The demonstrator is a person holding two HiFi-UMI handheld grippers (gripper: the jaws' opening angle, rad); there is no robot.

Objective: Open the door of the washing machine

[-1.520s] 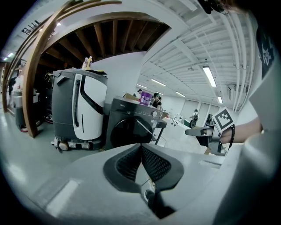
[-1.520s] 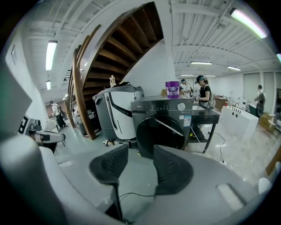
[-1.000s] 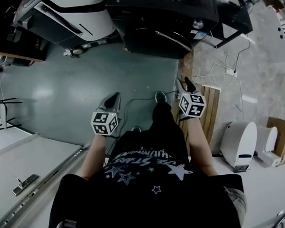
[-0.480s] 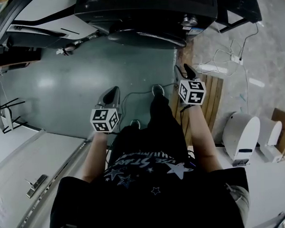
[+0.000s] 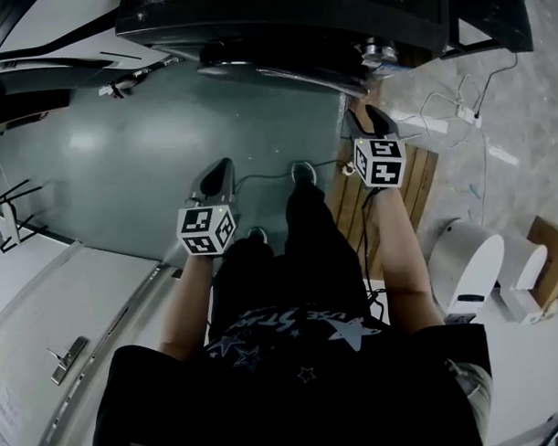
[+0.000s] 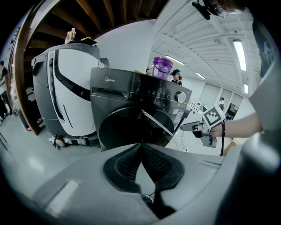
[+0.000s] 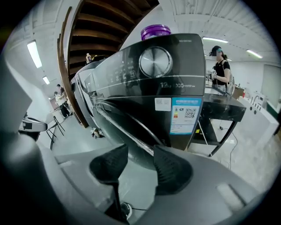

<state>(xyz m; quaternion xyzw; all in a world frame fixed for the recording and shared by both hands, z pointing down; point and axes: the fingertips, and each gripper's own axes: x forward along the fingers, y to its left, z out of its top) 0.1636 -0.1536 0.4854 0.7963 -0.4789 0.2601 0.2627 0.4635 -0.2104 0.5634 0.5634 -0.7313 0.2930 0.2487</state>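
The washing machine (image 5: 281, 21) stands on the floor at the top edge of the head view, dark and glossy, with its round door (image 6: 131, 127) facing the person. The door looks shut flush to the front, though the wide-angle bend makes the seam hard to judge. The left gripper (image 6: 140, 148) is held back from the machine with its jaws pressed together on nothing. The right gripper (image 7: 140, 150) is up close to the door's right rim with its jaws parted, and only the rim's curve shows beyond the gap. A purple container (image 7: 156, 30) sits at the top edge of the machine, above a round knob (image 7: 155, 61) and a blue-edged label (image 7: 184, 115). A white machine (image 6: 66, 88) stands just beside the washer on its left and a black table (image 7: 224, 110) on its right. Wooden slats (image 5: 413, 199) lie beneath the right arm, with loose white cables (image 5: 444, 111) and a white rounded appliance (image 5: 468, 275) nearby. The floor (image 5: 121, 159) is smooth grey-green, the room large and strip-lit, and a person (image 7: 221, 61) stands behind.
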